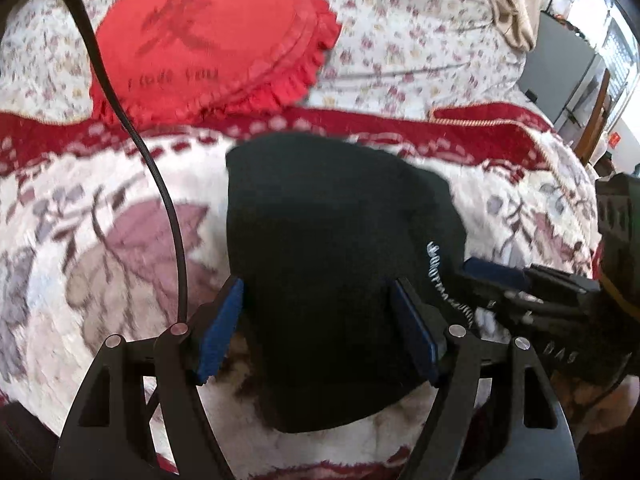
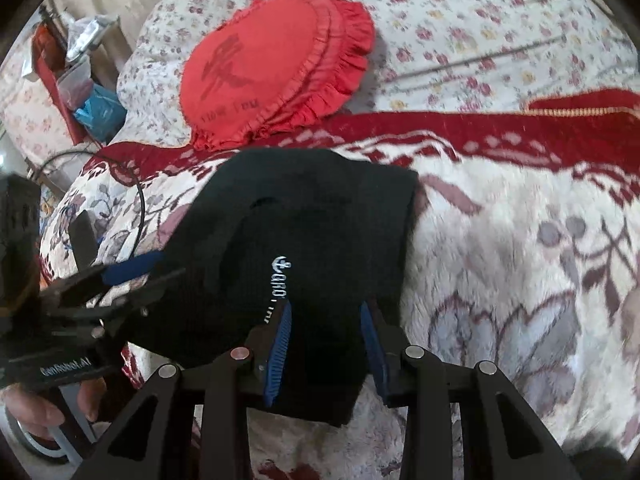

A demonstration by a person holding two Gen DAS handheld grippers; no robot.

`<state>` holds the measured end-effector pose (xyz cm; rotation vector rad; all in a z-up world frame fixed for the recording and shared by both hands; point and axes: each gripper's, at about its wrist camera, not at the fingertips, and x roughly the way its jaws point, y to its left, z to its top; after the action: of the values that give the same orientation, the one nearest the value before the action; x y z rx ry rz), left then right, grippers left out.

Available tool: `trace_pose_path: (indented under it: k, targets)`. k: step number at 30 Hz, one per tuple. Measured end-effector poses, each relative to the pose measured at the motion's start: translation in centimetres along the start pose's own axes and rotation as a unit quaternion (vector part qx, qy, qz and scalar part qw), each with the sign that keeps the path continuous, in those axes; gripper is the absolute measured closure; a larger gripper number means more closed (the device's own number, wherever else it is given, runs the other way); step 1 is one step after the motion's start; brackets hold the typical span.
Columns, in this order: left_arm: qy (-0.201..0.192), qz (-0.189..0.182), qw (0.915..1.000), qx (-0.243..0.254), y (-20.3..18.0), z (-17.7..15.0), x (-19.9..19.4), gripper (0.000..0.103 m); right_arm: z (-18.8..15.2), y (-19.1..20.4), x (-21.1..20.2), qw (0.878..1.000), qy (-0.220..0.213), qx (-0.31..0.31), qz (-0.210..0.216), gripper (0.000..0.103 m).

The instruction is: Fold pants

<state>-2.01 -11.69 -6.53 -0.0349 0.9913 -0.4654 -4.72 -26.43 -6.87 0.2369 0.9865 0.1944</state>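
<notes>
The black pants point(image 1: 320, 248) lie folded into a compact bundle on the floral blanket, with white lettering point(image 1: 440, 276) along one side. My left gripper point(image 1: 320, 308) is open, its blue pads on either side of the bundle's near end. In the right wrist view the pants point(image 2: 312, 220) show with the white logo point(image 2: 280, 264). My right gripper point(image 2: 326, 320) is open with the near edge of the fabric between its pads. Each gripper shows in the other's view: the right one point(image 1: 520, 280) at the pants' right edge, the left one point(image 2: 120, 276) at their left edge.
A red heart-shaped frilled cushion point(image 1: 208, 44) lies beyond the pants on a floral sheet point(image 2: 480, 20). The white, red-bordered blanket point(image 2: 520, 240) covers the bed. A black cable point(image 1: 168, 208) hangs on the left. Clutter and a blue bag point(image 2: 96, 108) sit beside the bed.
</notes>
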Motion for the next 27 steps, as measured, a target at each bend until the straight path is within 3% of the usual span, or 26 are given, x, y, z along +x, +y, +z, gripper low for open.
trace_pose_path:
  k: [2, 5, 8, 10, 12, 18, 22, 24, 26, 27]
  targets:
    - [0.005, -0.001, 1.0, -0.008, 0.3, -0.4, 0.6, 0.021, -0.3, -0.5, 0.5, 1.0, 0.007, 0.005, 0.004, 0.065]
    - [0.021, -0.02, 0.9992, -0.027, 1.1, -0.5, 1.0, 0.021, -0.3, -0.8, 0.1, 1.0, 0.012, 0.011, 0.012, 0.064]
    - [0.007, -0.024, 0.9993, -0.029, 1.6, 0.0, -0.4, 0.021, 0.2, -2.0, -1.2, 0.998, -0.001, 0.041, 0.04, 0.061]
    - [-0.009, -0.026, 0.9991, -0.031, 2.1, 0.3, -1.4, 0.021, 0.3, -3.4, -1.5, 0.996, -0.013, 0.073, 0.051, 0.047]
    - [-0.015, -0.039, 0.9982, -0.043, 3.0, 0.7, -1.7, 0.021, 0.5, -4.4, -1.0, 0.994, -0.011, 0.093, 0.053, 0.046]
    - [0.02, -0.076, 0.9941, -0.075, 4.4, 1.2, 0.4, 0.021, 1.3, -5.5, 1.3, 0.988, -0.007, 0.11, 0.105, 0.046]
    - [0.035, -0.098, 0.991, -0.085, 4.5, 1.3, 2.3, 0.021, 1.7, -5.8, 3.4, 0.982, 0.004, 0.124, 0.146, 0.039]
    - [0.042, -0.113, 0.9884, -0.093, 4.4, 1.5, 3.2, 0.021, 1.8, -5.9, 3.4, 0.978, -0.004, 0.135, 0.159, 0.039]
    - [0.035, -0.118, 0.9884, -0.09, 4.1, 1.6, 3.4, 0.021, 1.7, -5.7, 3.3, 0.978, -0.01, 0.136, 0.155, 0.049]
    - [0.033, -0.116, 0.9891, -0.084, 3.8, 1.7, 3.5, 0.021, 1.7, -5.5, 3.1, 0.979, -0.013, 0.133, 0.151, 0.06]
